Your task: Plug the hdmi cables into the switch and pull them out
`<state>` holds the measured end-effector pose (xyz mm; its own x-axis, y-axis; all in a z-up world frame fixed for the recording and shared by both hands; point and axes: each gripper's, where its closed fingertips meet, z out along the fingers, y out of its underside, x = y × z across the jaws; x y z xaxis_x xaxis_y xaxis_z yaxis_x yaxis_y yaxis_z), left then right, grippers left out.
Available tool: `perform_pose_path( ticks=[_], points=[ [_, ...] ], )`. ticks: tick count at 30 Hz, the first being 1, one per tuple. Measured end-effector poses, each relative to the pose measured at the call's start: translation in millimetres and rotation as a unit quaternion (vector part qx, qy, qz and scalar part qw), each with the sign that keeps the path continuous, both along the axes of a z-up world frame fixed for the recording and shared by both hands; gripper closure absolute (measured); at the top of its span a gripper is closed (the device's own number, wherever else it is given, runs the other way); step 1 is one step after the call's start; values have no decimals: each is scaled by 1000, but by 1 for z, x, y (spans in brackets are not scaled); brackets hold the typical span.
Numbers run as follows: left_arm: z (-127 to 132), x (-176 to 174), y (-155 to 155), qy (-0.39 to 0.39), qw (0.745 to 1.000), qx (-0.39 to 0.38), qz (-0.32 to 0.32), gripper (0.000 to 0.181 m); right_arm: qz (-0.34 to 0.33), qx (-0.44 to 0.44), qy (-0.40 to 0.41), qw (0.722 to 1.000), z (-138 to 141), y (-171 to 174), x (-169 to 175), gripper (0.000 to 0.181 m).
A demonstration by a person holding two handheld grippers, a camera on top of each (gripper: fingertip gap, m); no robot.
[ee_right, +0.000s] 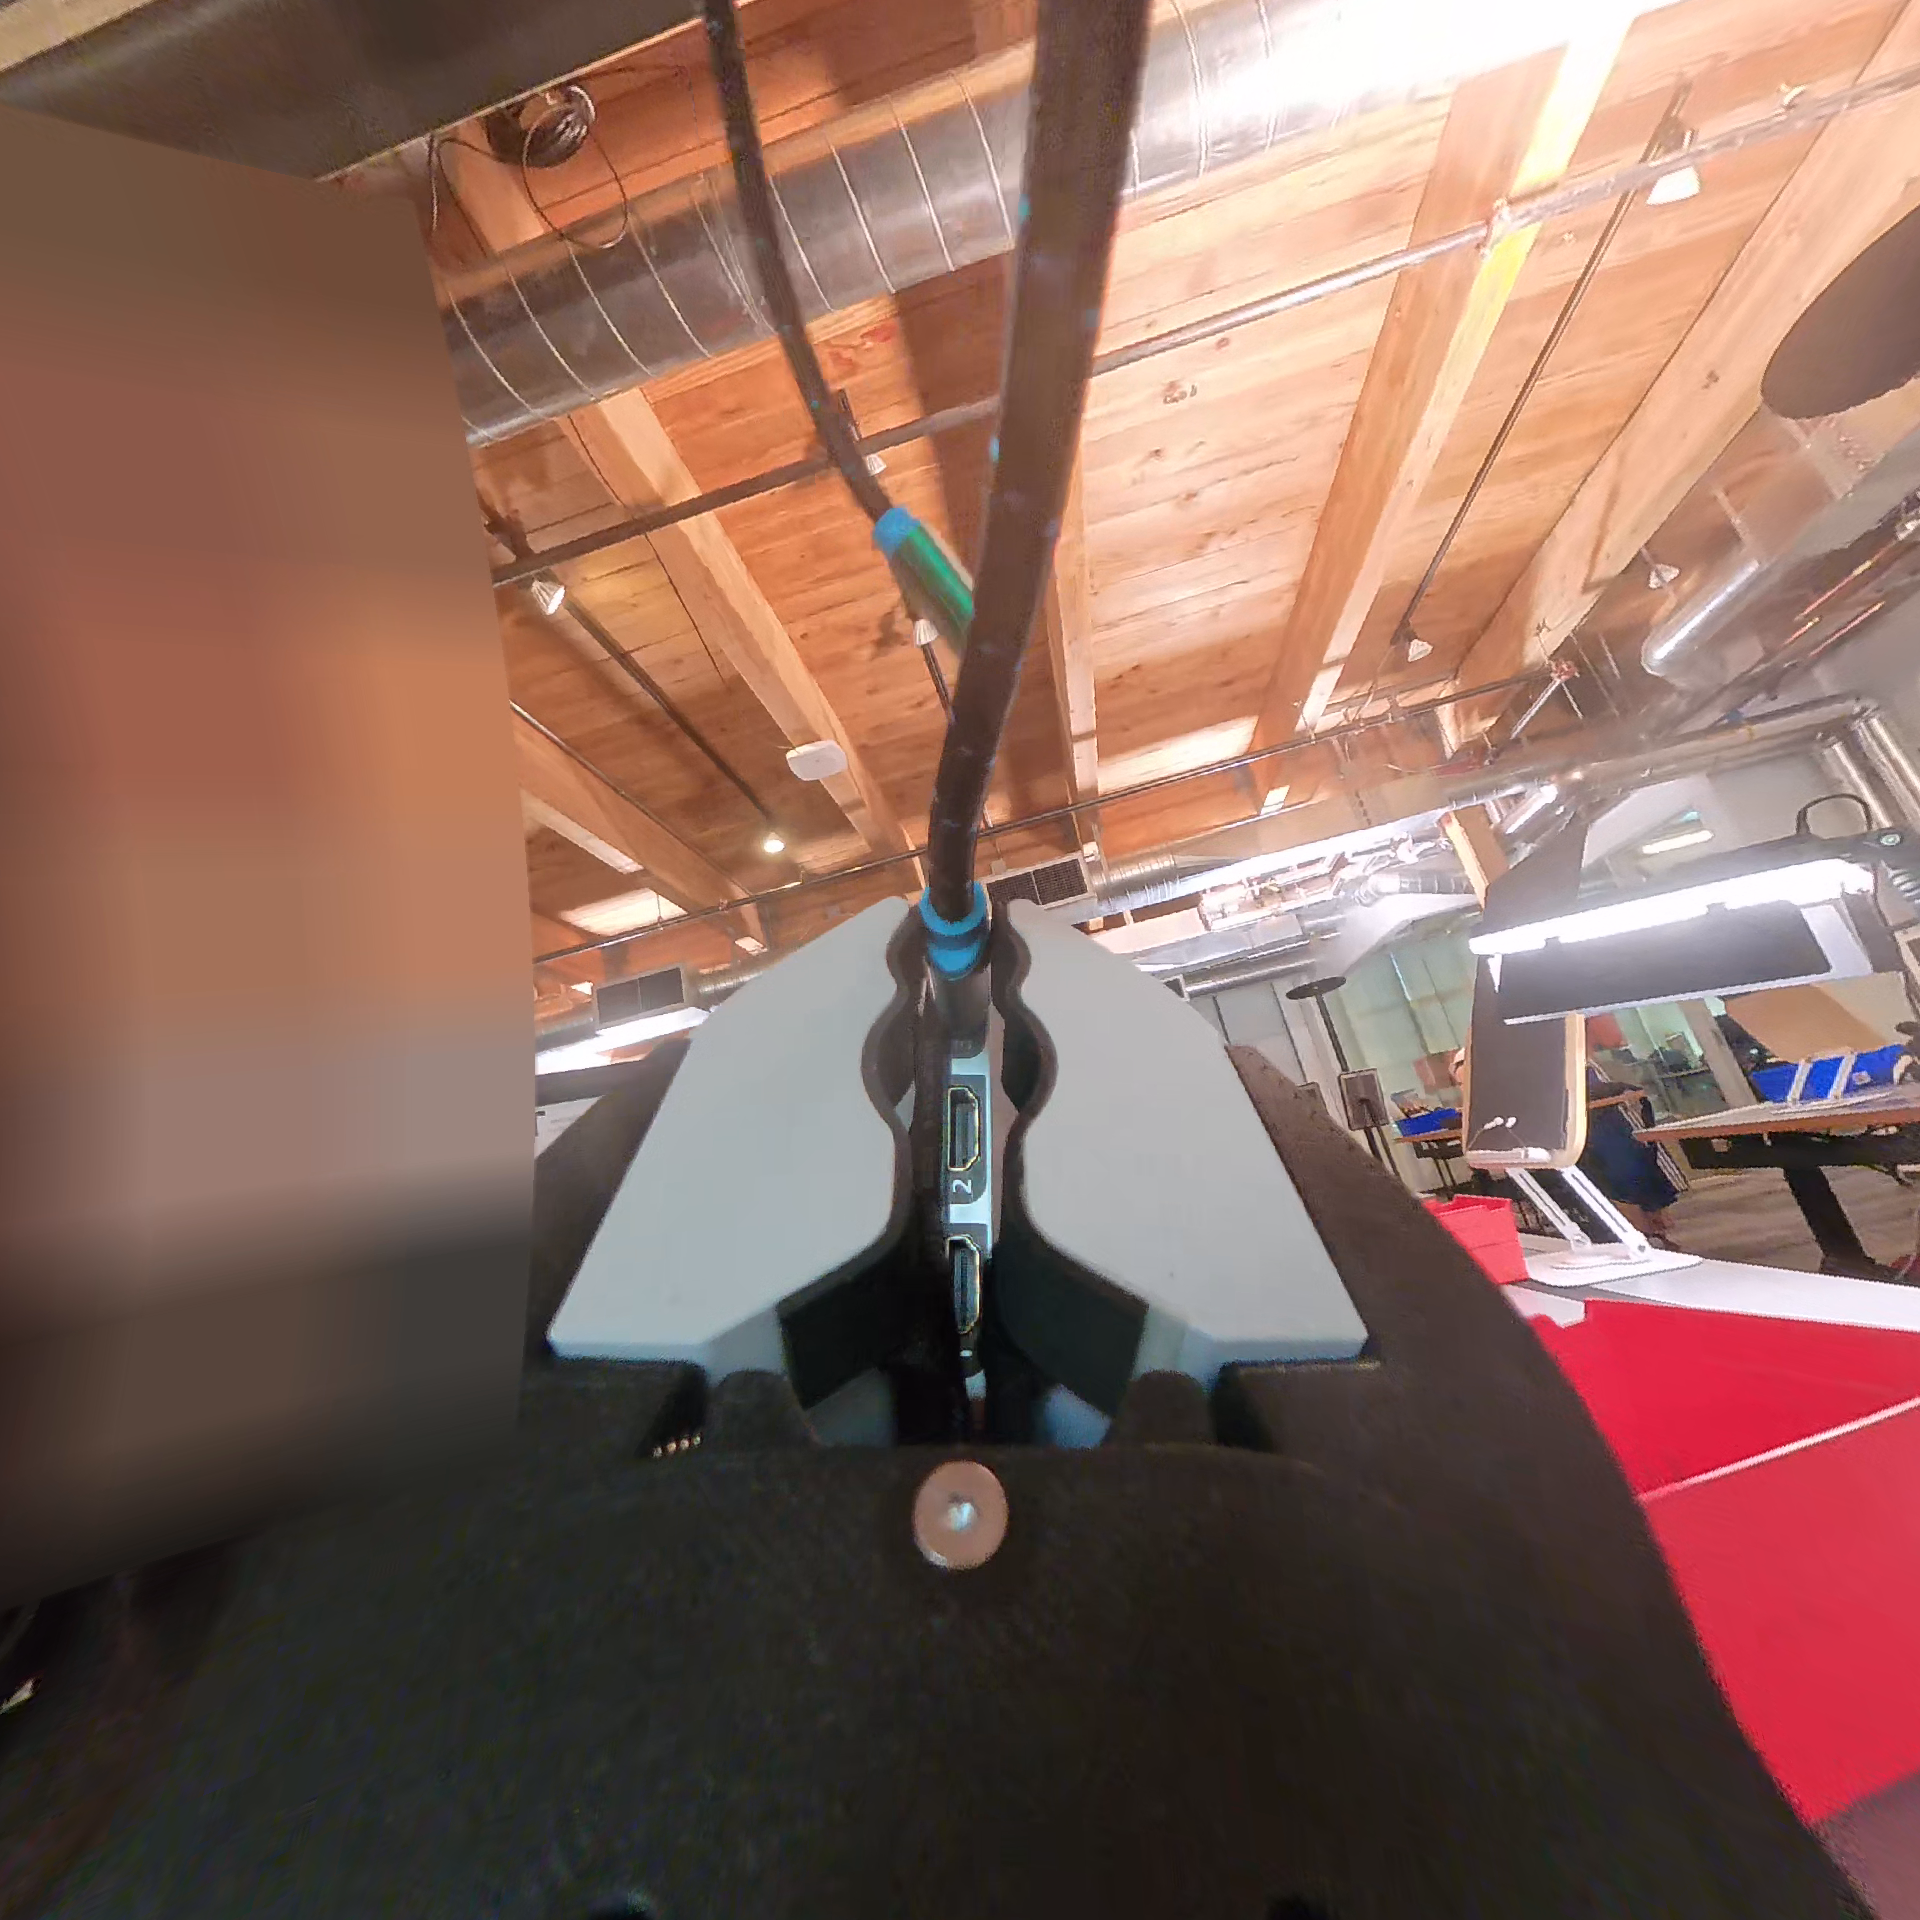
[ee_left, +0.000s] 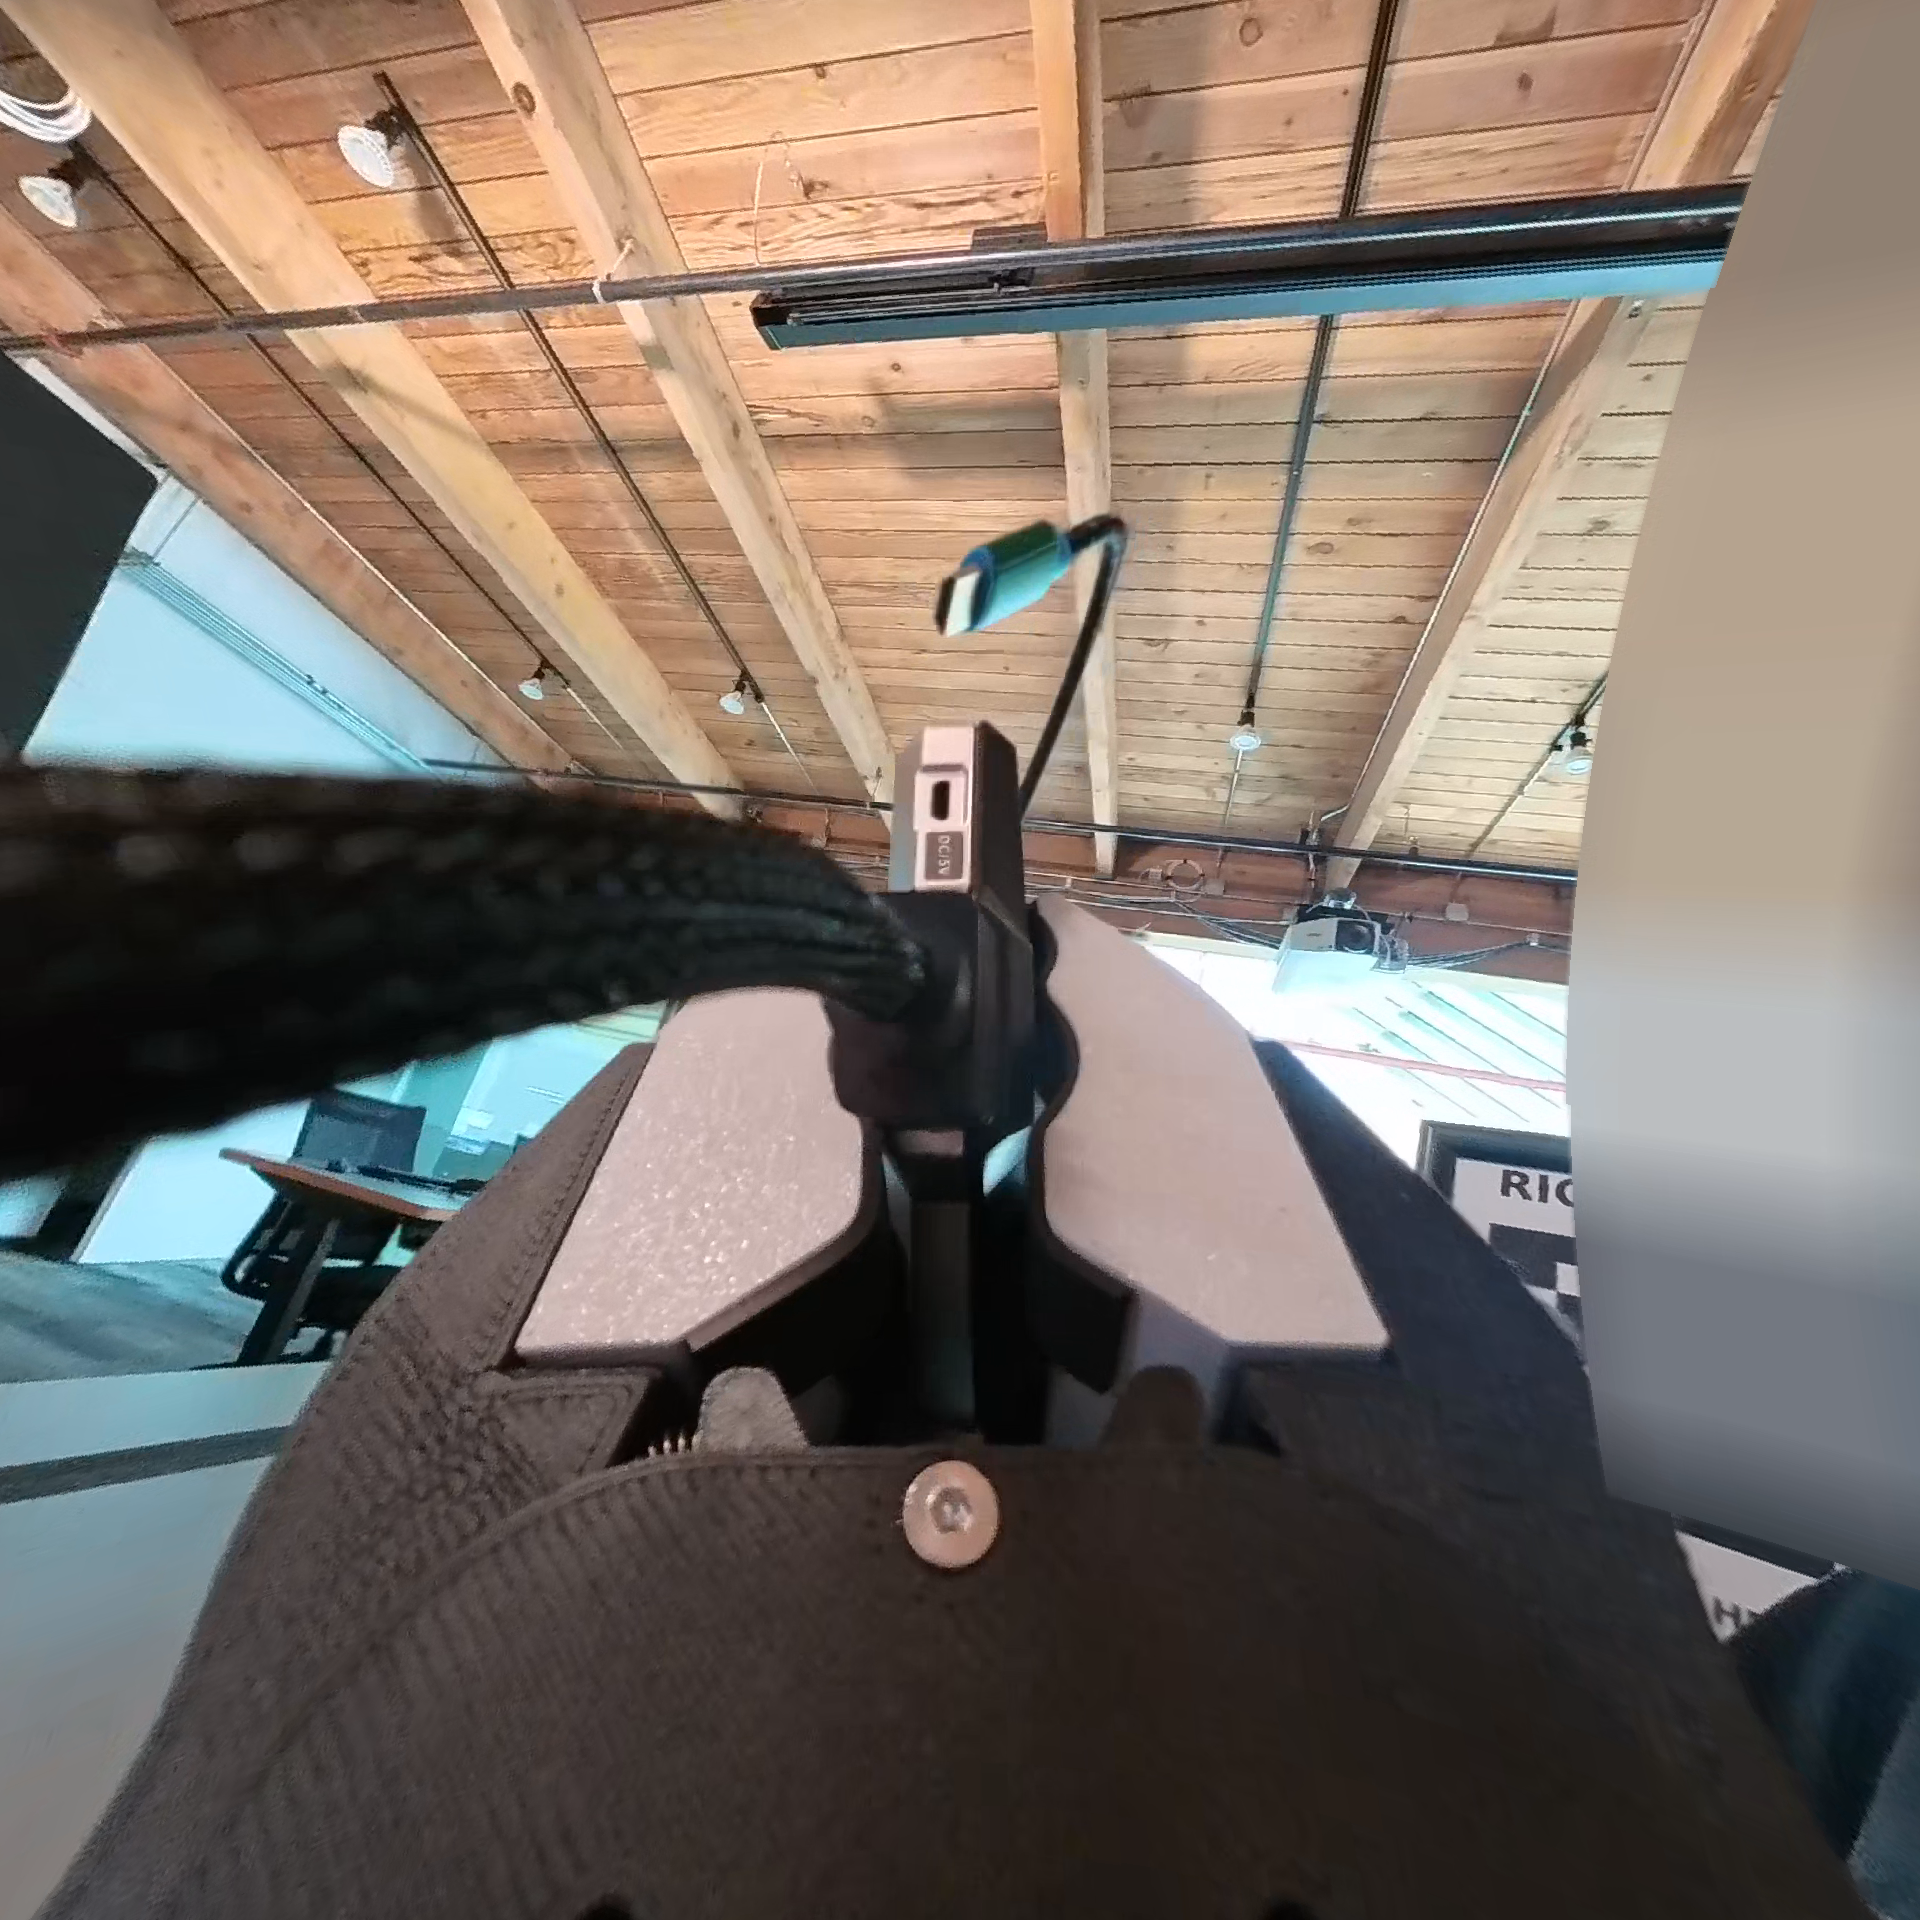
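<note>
Both views point up at the ceiling. My left gripper (ee_left: 961, 997) is shut on the grey HDMI switch (ee_left: 940, 821), which stands edge-on between the fingers with a small port on its end face. A thick black braided cable (ee_left: 416, 935) comes in from the left and its plug meets the switch at the fingertips. A green plug (ee_left: 997, 582) on a thin lead hangs above. My right gripper (ee_right: 951, 935) is shut on a switch face (ee_right: 966, 1143) with two open ports showing. A blue-ringed cable plug (ee_right: 951, 940) sits at its fingertips, with the cable running upward. Another green plug (ee_right: 925, 571) hangs beyond.
Wooden ceiling beams, a dark track rail (ee_left: 1247, 281) and a metal duct (ee_right: 727, 301) are overhead. A red table surface (ee_right: 1714, 1455) lies low at the right, with a lamp stand (ee_right: 1579, 1216) and desks behind it. Blurred patches cover one side of each view.
</note>
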<state>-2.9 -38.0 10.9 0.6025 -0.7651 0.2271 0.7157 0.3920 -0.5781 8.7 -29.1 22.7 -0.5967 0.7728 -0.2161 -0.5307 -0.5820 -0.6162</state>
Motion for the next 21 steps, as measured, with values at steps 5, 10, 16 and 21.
perform_pose_path(
  ticks=[5,10,16,21],
  points=[
    [0,0,-4,-7,1000,8,4,159,-9,16,-18,1000,0,-6,-3,169],
    [-1,1,-6,-3,1000,15,26,159,0,33,-44,998,-4,-11,-9,169],
    [-1,-1,-4,6,999,-5,42,161,7,5,-39,999,-6,-8,-11,171],
    [18,-5,-28,-24,997,58,49,160,2,-158,85,984,7,60,27,170]
  ],
)
